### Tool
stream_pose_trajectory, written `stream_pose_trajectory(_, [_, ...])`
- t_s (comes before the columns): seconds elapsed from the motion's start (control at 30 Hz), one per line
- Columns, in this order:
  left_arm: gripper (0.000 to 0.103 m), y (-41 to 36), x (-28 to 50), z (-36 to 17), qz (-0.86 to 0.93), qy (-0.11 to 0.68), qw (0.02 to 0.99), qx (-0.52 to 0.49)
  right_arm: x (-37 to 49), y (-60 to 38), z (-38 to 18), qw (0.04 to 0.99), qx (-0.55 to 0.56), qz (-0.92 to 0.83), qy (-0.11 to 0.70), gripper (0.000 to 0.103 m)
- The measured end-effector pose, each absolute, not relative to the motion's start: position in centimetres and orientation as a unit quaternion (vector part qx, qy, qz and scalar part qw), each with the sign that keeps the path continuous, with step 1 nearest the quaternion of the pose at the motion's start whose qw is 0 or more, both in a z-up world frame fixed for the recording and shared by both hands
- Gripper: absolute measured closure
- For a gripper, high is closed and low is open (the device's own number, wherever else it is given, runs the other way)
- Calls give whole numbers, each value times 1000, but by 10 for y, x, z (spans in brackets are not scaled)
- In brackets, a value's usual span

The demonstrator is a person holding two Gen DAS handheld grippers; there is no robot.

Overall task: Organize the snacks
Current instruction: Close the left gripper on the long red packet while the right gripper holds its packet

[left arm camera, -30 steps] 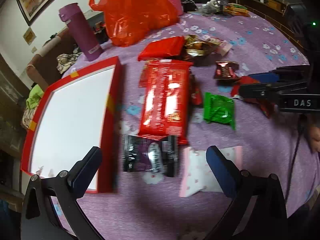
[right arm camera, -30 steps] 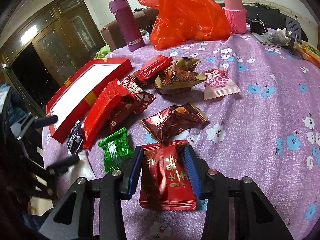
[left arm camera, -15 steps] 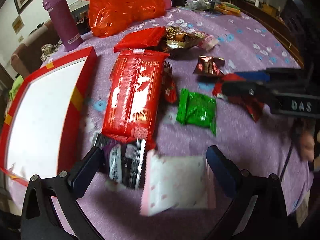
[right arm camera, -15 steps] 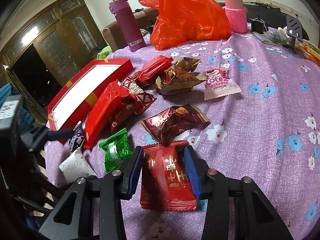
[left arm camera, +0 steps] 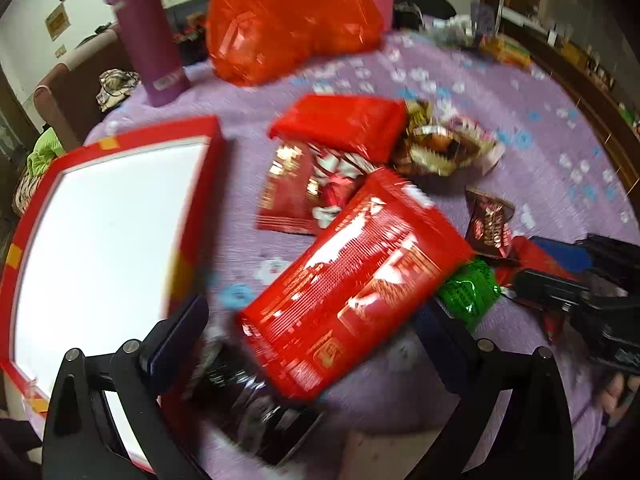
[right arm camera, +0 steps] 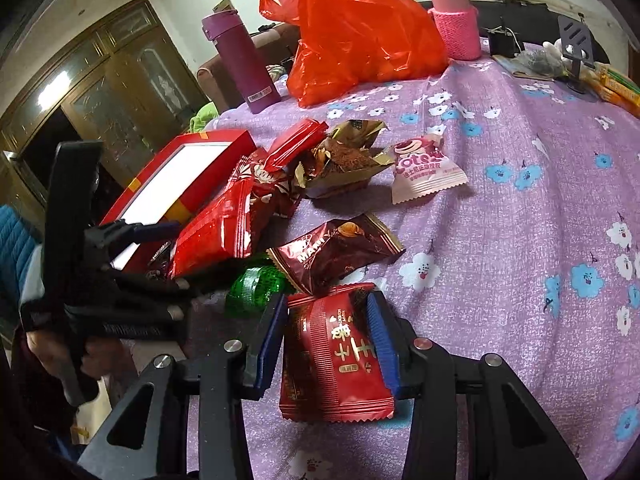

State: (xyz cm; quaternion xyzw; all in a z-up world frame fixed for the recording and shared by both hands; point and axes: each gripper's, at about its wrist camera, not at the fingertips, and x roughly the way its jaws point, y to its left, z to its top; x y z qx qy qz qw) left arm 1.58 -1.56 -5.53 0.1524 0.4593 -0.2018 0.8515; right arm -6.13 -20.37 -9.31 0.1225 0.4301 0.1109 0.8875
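On the purple flowered tablecloth (right arm camera: 520, 208) the snacks lie in a loose heap, and I take them by size. Behind them sits the orange-red plastic bag (right arm camera: 360, 36), with a purple flask (right arm camera: 240, 68) to its left. The red box (left arm camera: 108, 240), its white inside bare, sits at the left edge of the heap. Next comes the large red packet (left arm camera: 352, 292), tilted, one end riding over a black wrapper (left arm camera: 248, 396) and the other over a green packet (left arm camera: 468, 292). My left gripper (left arm camera: 316, 336) stands wide, its fingers either side of that red packet and black wrapper; I see no pad pressing on them, though the view is blurred. Beyond lie a flat red bar (left arm camera: 340, 124), a gold wrapper (right arm camera: 344, 156), a pink sachet (right arm camera: 424, 168) and a brown packet (right arm camera: 336, 252). My right gripper (right arm camera: 326, 344) has its blue pads against both sides of a small red packet (right arm camera: 332, 356) near me, holding it.
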Motion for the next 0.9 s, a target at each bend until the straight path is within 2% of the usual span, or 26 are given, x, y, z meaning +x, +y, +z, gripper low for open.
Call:
stream_pose_trajectory(0.3, [3,41,-9,-21,-201,409,874,167,-62,-200,-92,889,113,110,431,61])
stream_pose_trajectory(0.47, [3,6,-3,-29,-225,395,858,239,-61,-207,-91,885,135,113,432,61])
stream_pose_trajectory(0.73, [4,-40,30,-66,-264,442,800,307,-58,-222,-95,872,182,115,439,61])
stream_pose_trajectory(0.8, [8,-43,35,-67,-277,446,796,302,-57,-224,-96,870,188,116,441,61])
stream_pose_trajectory(0.83, [18,-44,36,-66,-285,449,793,297,-56,-225,-96,869,190,117,441,61])
stream_pose_trajectory(0.87, [35,-46,38,-65,-298,454,788,291,-56,-225,-96,868,193,117,441,61])
stream_pose_trajectory(0.9, [45,-47,38,-64,-314,459,782,284,-56,-226,-96,868,195,118,442,61])
